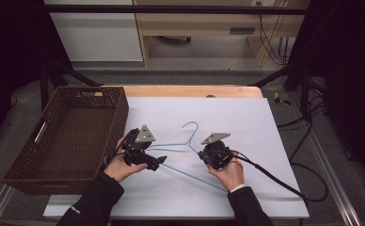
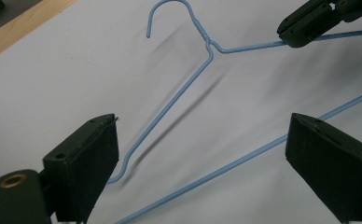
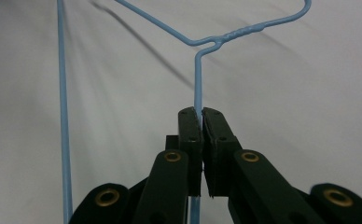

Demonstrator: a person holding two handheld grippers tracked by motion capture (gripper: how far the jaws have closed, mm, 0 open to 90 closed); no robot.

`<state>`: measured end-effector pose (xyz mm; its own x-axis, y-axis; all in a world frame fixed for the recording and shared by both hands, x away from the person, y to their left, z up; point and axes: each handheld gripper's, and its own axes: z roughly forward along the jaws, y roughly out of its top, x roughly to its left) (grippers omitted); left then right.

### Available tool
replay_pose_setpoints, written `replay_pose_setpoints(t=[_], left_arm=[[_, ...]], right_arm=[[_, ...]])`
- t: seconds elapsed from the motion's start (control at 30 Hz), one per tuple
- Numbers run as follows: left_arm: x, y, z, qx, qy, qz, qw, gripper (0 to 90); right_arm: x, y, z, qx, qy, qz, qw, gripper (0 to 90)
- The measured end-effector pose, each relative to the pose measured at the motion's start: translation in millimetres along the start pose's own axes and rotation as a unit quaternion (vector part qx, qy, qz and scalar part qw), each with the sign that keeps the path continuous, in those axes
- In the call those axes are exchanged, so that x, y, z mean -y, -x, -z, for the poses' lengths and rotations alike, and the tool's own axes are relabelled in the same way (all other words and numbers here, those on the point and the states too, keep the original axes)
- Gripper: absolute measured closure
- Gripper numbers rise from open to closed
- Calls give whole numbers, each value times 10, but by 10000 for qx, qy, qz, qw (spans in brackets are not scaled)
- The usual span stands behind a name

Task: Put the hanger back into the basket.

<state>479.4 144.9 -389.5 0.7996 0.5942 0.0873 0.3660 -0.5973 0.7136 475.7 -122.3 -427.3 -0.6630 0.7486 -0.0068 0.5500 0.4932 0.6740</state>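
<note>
white sheeting is covering the counter [image 1: 265,141], with a brown woven basket [image 1: 67,136] standing at its left edge. blue wire hanger [image 1: 185,146] is lying between the two hand-held grippers, its hook pointing away from the person. one shoulder wire is being pinched by the right hand-held gripper [image 3: 201,116], its jaws closed on it. the left hand-held gripper [image 2: 202,154] is being held wide apart around the other shoulder and the bottom bar, gripping nothing. the grasping step is judged half done; next, closing on the wire is called for, then lifting toward the basket.
</note>
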Motion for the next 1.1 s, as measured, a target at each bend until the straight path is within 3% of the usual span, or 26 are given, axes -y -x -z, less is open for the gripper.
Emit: replay_pose_setpoints(t=[0.23, 0.8, 1.1], left_arm=[[-35, -22, -144, 97, -132, -85, 9998, 120], [-156, -111, -508, 98, -516, -292, 9982, 230], [-127, -152, -697, 192, -632, -381, 9971, 316]], right_arm=[[0, -1, 3, -25, 1, 35, 10000, 875], [-1, -3, 8, -35, 19, 104, 9999, 875], [-1, -8, 2, -34, 14, 95, 9999, 875]])
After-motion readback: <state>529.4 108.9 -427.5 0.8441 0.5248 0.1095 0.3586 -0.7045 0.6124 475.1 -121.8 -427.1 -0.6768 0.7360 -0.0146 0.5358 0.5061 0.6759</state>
